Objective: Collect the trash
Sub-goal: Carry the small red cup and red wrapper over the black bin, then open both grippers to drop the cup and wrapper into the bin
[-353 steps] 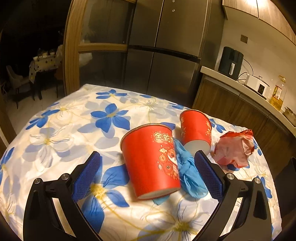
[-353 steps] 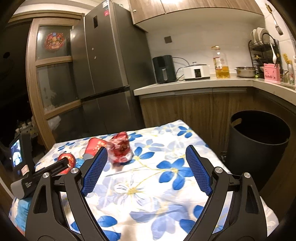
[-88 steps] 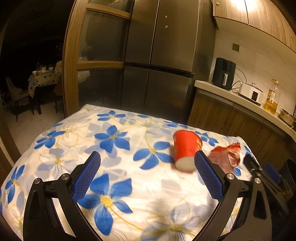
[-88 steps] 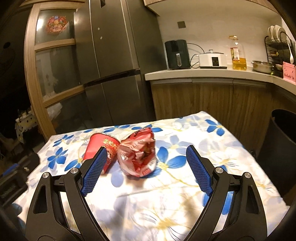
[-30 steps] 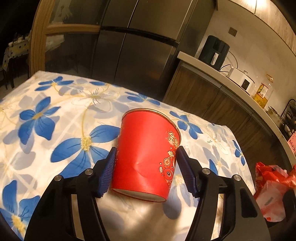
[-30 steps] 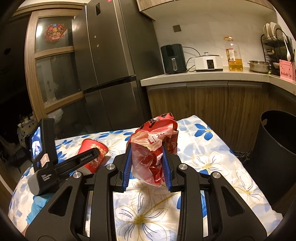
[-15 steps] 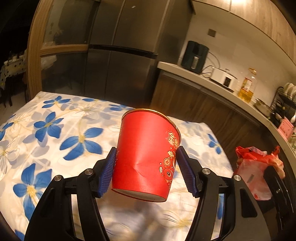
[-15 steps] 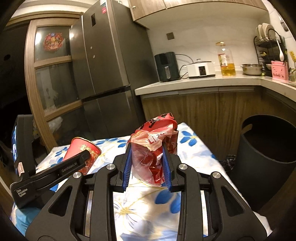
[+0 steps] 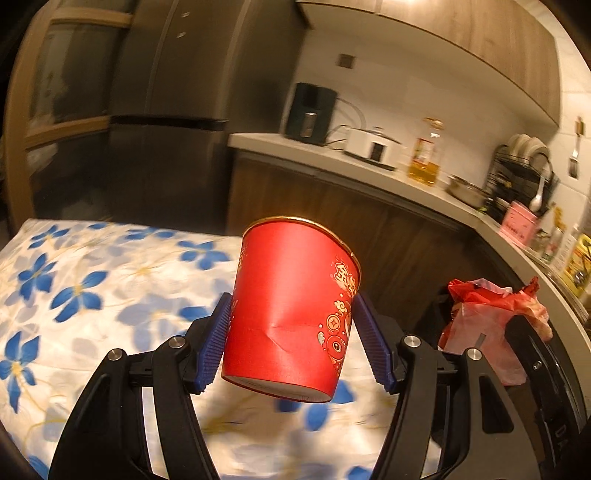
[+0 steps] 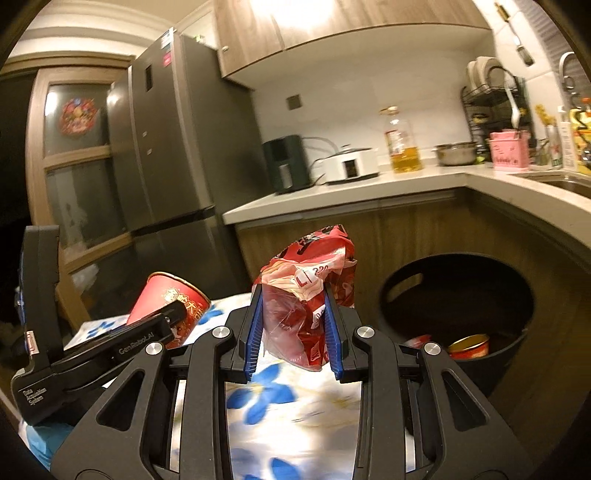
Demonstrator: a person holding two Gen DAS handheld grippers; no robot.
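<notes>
Left gripper (image 9: 293, 343) pinches the red paper cup (image 9: 291, 314): tapered, gold rim, creased wall, held off the floral tablecloth (image 9: 92, 295). Right gripper (image 10: 293, 332) is clamped on a crumpled red plastic bag (image 10: 310, 295). Round black bin (image 10: 458, 314) at 3 o'clock of the bag, with a cup lying inside.

Warm, dim indoor light fills both views, brightest from a glowing patch under the upper cabinets (image 10: 332, 22) at the top of the frame. The left side falls into near black. The flowered cloth (image 9: 92, 295) smears with motion blur. Fisheye bending curves the bench (image 10: 406, 184) edge, and dark vignette rings every corner.
</notes>
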